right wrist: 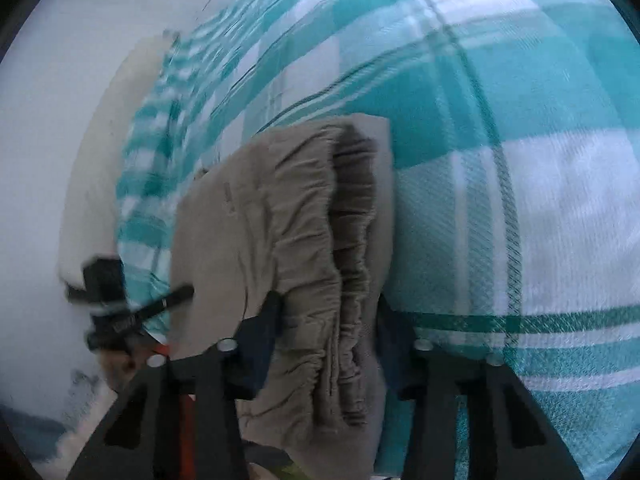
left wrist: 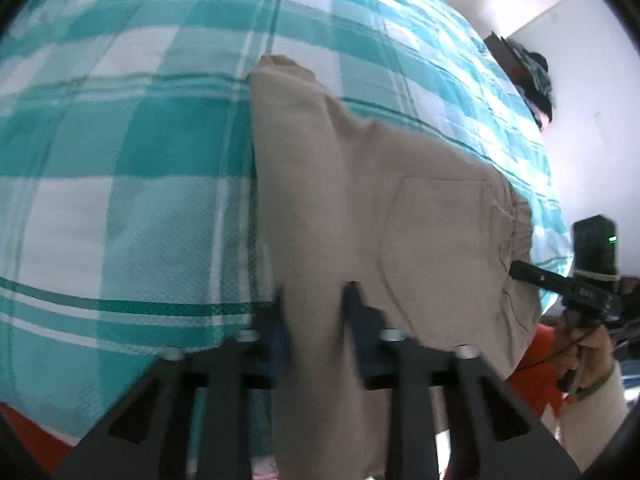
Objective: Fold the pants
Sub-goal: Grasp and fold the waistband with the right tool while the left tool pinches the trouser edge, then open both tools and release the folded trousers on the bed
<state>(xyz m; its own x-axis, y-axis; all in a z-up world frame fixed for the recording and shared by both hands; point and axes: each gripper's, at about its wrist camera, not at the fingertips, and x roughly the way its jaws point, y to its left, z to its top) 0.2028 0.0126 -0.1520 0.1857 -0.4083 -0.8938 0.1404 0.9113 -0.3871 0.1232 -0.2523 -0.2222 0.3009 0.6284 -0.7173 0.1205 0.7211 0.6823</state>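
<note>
**Two grippers hold one pair of pants at the bed's near edge**

One pair of tan pants point(left wrist: 360, 200) lies on the bed point(left wrist: 120, 140), which has a green and white check cover. The pants lie along the near edge of the bed and hang a little over it. There are two grippers, one in each hand.

The left gripper point(left wrist: 316, 320) has its jaws squeezed narrow on a fold of the tan cloth at the leg part. The right gripper point(right wrist: 326, 328) has its jaws partway in, with the bunchy waistband point(right wrist: 340, 240) between them. The cloth fills the gap, so it looks held.

The pants run long from the waistband on the right to the leg end point(left wrist: 280, 68), which points away toward the far side of the bed. The cloth sits right in both jaws, so neither hand has to reach. I think the next move is to lift both ends and lay one over the other.
</note>
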